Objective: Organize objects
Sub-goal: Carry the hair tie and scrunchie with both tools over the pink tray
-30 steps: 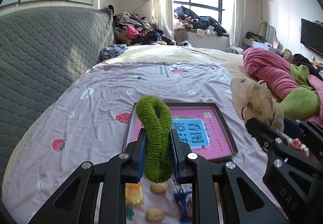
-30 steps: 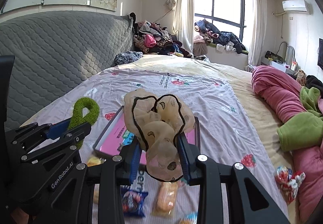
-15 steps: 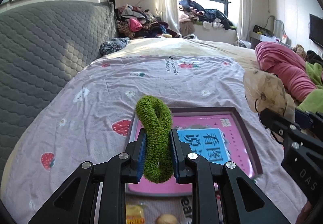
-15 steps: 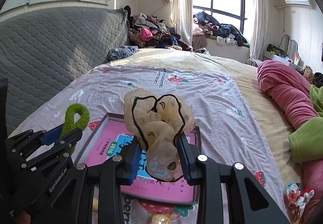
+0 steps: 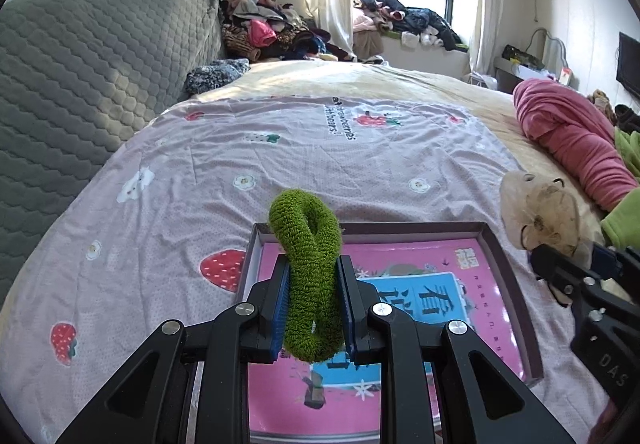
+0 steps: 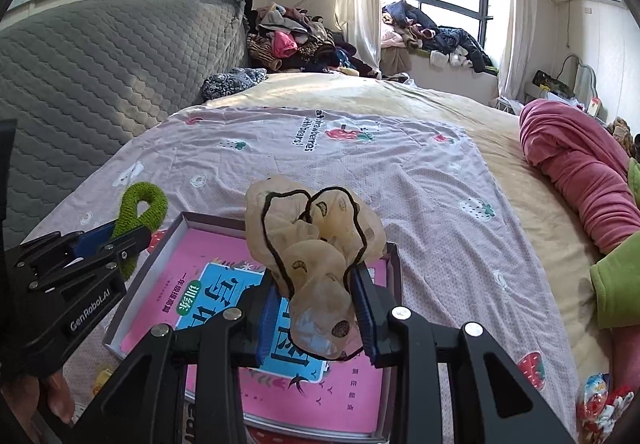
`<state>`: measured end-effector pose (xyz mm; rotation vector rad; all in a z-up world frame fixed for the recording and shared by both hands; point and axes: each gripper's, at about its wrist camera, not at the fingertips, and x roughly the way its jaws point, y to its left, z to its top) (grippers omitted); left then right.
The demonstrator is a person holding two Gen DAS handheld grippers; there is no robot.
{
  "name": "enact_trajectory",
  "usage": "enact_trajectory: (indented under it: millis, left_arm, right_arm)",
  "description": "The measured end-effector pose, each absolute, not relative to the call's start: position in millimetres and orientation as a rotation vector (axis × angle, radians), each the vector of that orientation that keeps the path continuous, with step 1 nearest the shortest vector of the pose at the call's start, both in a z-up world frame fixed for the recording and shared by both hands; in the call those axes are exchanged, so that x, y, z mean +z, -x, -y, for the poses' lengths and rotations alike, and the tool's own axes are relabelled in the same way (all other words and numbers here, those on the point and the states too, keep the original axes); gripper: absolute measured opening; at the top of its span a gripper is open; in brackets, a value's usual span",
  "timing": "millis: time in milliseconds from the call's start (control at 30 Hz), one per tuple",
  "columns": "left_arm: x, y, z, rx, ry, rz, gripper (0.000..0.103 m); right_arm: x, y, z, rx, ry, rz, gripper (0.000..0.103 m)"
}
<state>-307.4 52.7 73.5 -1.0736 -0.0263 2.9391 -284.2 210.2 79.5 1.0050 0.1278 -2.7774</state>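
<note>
1. Green fuzzy scrunchie [image 5: 310, 280]: pinched upright between the blue pads of the left hand-held gripper [image 5: 312, 304], loop sticking out above the fingertips, lower end hanging below them. Seen also from the right wrist view [image 6: 138, 211], above the left wall of the box.
2. Beige sheer scrunchie with black trim [image 6: 316, 264]: squeezed between the pads of the right hand-held gripper [image 6: 316, 320], ruffles bulging above and below the jaws. Visible in the left wrist view [image 5: 540, 211] just beyond the right wall of the box.
3. Both hand-held grippers narrow, each closed on its own scrunchie, side by side and apart from each other.
4. Shallow open box [image 5: 504, 256] with low dark walls, lying flat on the bed directly under both grippers. Pink booklet with a blue panel [image 5: 440, 272] covering its floor.
5. Lilac strawberry-print sheet [image 5: 280, 147]: wide, flat and free beyond the far wall of the box and to its left.
6. Left limit: grey quilted headboard [image 5: 80, 63]. Right limit: rolled pink blanket [image 6: 580, 171] and green cloth [image 6: 616, 292], well apart from the box.
7. Near edge: small wrapped snack [image 6: 600, 400] on the sheet at lower right, beside the right gripper body.
8. Far end: pile of clothes [image 6: 292, 39] by the window.
</note>
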Motion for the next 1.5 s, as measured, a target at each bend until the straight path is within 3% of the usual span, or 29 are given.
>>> enact_trajectory:
  millis: [733,1200,1500]
  left_arm:
    - [17,371,-88,2.868,1.289,-0.129,0.025]
    - [-17,399,-83,2.812,1.421,-0.115,0.025]
    - [-28,407,-81,2.797,1.473,-0.126,0.035]
  right_arm:
    - [26,345,-207,-2.663,-1.252,-0.106,0.035]
    - [-15,383,-200,-2.605,-1.416,-0.153,0.035]
    - [-30,391,-201,-2.589,-1.475,-0.158,0.035]
